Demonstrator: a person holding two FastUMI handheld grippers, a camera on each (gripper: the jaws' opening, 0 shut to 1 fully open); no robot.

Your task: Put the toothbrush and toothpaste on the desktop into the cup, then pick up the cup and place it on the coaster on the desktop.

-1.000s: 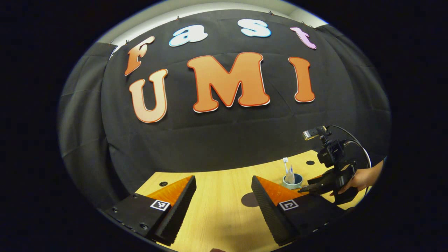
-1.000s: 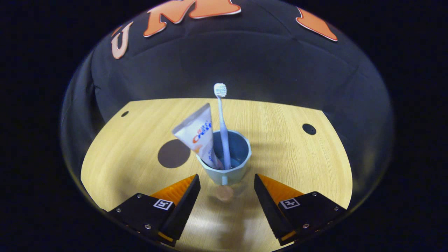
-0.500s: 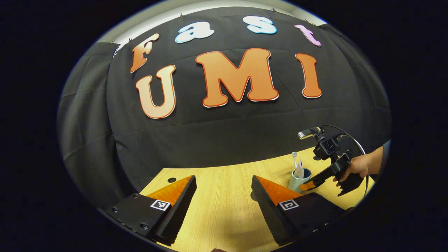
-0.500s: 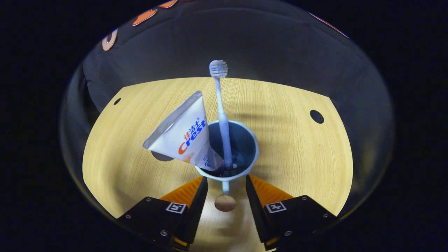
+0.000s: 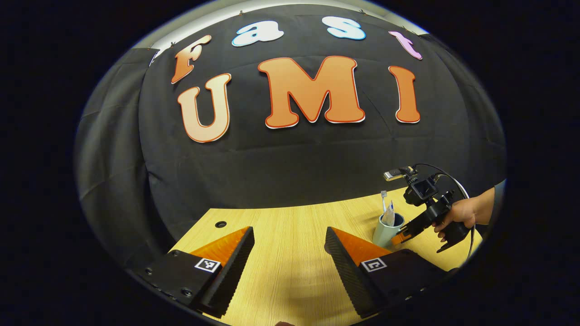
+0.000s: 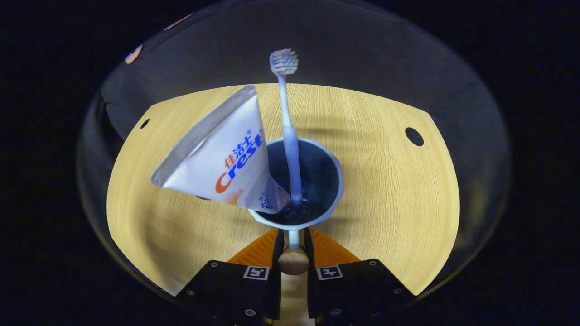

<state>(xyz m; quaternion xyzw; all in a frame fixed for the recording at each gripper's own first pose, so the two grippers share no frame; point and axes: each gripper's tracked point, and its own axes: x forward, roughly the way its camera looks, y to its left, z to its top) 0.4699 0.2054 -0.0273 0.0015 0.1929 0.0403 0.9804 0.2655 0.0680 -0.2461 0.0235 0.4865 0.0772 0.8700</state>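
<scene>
A pale blue cup (image 6: 333, 199) stands on the wooden desktop (image 6: 389, 190) with the white toothpaste tube (image 6: 226, 154) leaning left out of it and the toothbrush (image 6: 286, 113) upright, bristles on top. My right gripper (image 6: 293, 236) is shut on the cup's handle (image 6: 293, 260), which ends in a wooden knob. Under the tube, a thin dark sliver of the coaster (image 6: 202, 198) peeks out to the cup's left. The left gripper view has the cup (image 5: 384, 231) at far right with the right gripper (image 5: 404, 233) and a hand (image 5: 457, 215) behind it. My left gripper (image 5: 290, 235) hangs open over bare wood.
Small round holes mark the desktop: one at the far right (image 6: 414, 136), one at the far left (image 6: 145, 123), and one near the back edge (image 5: 220, 224). The black cloth wall stands right behind the table.
My right gripper moved in on the cup and went from open to shut on its handle. The left gripper stayed open and drifted slightly.
</scene>
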